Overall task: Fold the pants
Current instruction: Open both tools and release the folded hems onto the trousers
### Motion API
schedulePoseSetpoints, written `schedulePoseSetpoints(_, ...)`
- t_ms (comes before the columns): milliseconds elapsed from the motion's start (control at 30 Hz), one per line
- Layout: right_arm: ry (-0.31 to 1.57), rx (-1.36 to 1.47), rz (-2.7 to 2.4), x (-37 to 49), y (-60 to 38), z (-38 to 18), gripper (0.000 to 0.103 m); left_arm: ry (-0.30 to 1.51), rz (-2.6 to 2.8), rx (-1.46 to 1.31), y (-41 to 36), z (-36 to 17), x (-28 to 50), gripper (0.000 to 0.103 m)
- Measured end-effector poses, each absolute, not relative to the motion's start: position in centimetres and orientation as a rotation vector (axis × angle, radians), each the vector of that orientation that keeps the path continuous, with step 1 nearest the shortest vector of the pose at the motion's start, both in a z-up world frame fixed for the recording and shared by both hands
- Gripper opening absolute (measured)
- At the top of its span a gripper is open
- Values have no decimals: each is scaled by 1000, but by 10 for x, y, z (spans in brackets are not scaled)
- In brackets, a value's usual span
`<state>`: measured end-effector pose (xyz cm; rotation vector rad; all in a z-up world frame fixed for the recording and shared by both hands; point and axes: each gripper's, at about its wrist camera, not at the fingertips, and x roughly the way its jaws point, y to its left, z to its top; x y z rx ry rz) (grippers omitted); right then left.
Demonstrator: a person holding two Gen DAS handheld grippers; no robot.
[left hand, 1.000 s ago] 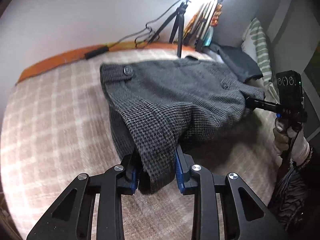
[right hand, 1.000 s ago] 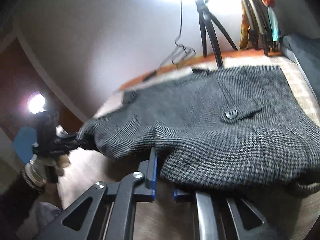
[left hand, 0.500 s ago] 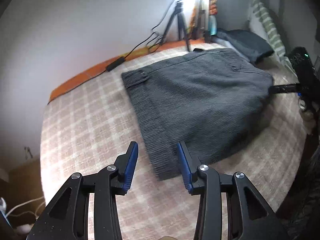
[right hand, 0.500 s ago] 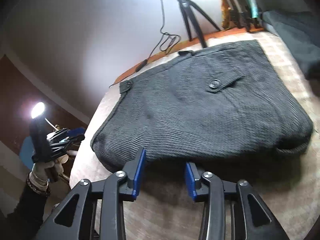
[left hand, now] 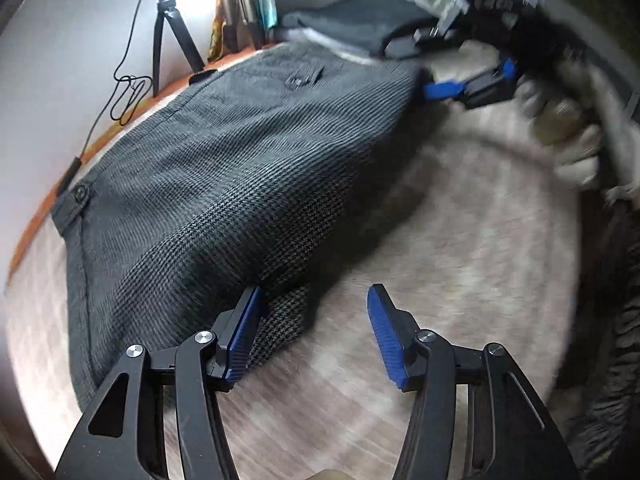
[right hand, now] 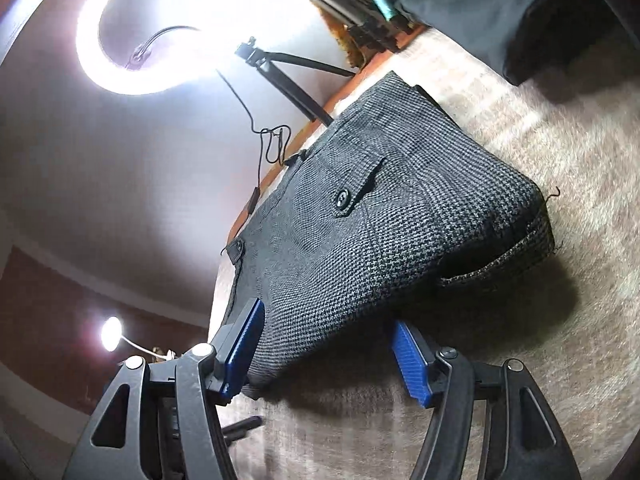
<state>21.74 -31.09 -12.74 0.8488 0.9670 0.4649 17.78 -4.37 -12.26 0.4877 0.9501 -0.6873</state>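
Dark grey houndstooth pants [left hand: 208,168] lie folded into a thick, roughly square bundle on a bed covered by a pale pink checked blanket [left hand: 460,248], with the waistband and a buttoned back pocket [right hand: 344,198] turned toward the wall. The left hand-held gripper [left hand: 316,336] sits low at the near corner of the bundle, its blue-padded jaws spread wide; one pad touches the cloth edge while the other is over bare blanket, so it grips nothing. The right hand-held gripper [right hand: 328,350] is also spread, its jaws straddling the near folded edge without closing on it, tilted close to the bed surface. In the left view the right tool appears blurred at the far corner of the bundle, apparently moving. Both tools being open and set at the bundle's edges suggests the fold is laid down and the person is either tidying the edges or preparing another grasp; the task looks well advanced. A tripod [left hand: 168,36] with a ring light [right hand: 132,32] stands by the wall, its cable [left hand: 120,92] trailing along the bed's edge, and darker folded clothing [left hand: 360,20] rests beyond the pants
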Motion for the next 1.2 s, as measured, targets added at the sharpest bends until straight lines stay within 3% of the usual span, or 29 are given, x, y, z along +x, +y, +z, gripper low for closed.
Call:
schedulePoseSetpoints(100, 988, 834, 427, 222, -310, -132, 58, 947, -708, 503, -44, -127, 185, 51)
schedulePoseSetpoints(167, 999, 806, 414, 226, -306, -135, 46, 938, -711, 517, -41, -126, 191, 31)
schedulePoseSetpoints(200, 1001, 795, 413, 228, -304, -137, 35, 937, -700, 530, -39, -125, 195, 17)
schedulePoseSetpoints(233, 1005, 787, 414, 229, -302, -138, 24, 951, -712, 521, -35, -122, 201, 15)
schedulePoseSetpoints(333, 982, 719, 426, 226, -296, -126, 9, 976, -757, 462, -24, -108, 207, 11)
schedulePoseSetpoints(433, 901, 567, 455, 218, -284, -92, 8, 973, -803, 392, -14, -90, 206, 10)
schedulePoseSetpoints(533, 924, 562, 444, 214, -289, -97, 8, 1021, -856, 349, -8, -94, 201, 10)
schedulePoseSetpoints(633, 1011, 574, 422, 212, -292, -123, 18, 1071, -843, 455, -15, -117, 190, 10)
schedulePoseSetpoints(700, 1025, 607, 424, 208, -297, -132, 35, 1059, -852, 421, -12, -113, 189, 10)
schedulePoseSetpoints(767, 982, 641, 436, 200, -309, -129, 37, 1026, -861, 331, -7, -95, 192, 11)
schedulePoseSetpoints(800, 965, 650, 424, 197, -314, -127, 45, 1006, -872, 298, -5, -87, 192, 11)
schedulePoseSetpoints(833, 939, 665, 394, 194, -321, -125, 63, 962, -876, 276, -7, -74, 193, 11)
schedulePoseSetpoints(900, 875, 715, 323, 190, -337, -123, 83, 884, -834, 272, -12, -59, 200, 15)
schedulePoseSetpoints(933, 866, 742, 310, 192, -341, -125, 84, 855, -801, 272, -17, -56, 205, 20)
schedulePoseSetpoints(1200, 855, 889, 238, 222, -344, -150, 78, 816, -622, 342, -91, -94, 250, 21)
